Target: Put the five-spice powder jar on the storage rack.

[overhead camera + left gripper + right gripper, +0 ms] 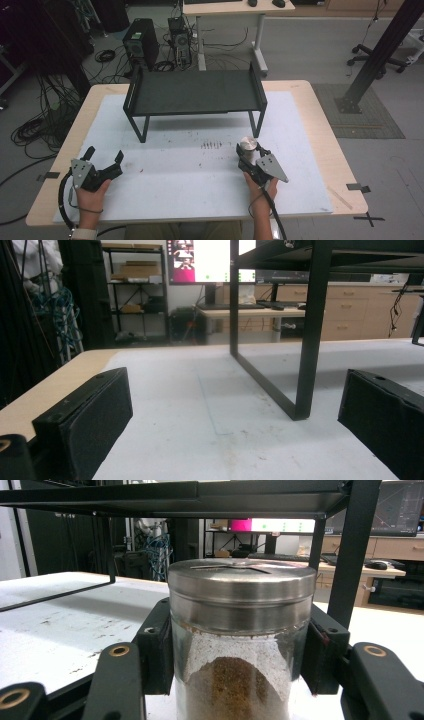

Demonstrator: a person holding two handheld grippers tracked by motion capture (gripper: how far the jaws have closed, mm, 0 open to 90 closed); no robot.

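Observation:
A glass spice jar (248, 144) with a steel lid and brown powder inside stands on the white mat (190, 180), just in front of the right legs of a black metal shelf (195, 92). My right gripper (250, 150) is shut on the jar. In the right gripper view, both pads (158, 650) press the sides of the jar (240, 605) below the lid, under the shelf top (175, 500). My left gripper (105, 154) rests at the mat's left front, open, nothing between its jaws. In the left gripper view, it (232, 425) faces a shelf leg (310, 340).
The wooden table edge (345, 185) frames the mat. Small dark marks (211, 145) dot the mat left of the jar. On the floor beyond are computer towers (141, 45), cables, a white desk (230, 10) and a black slanted post (380, 50).

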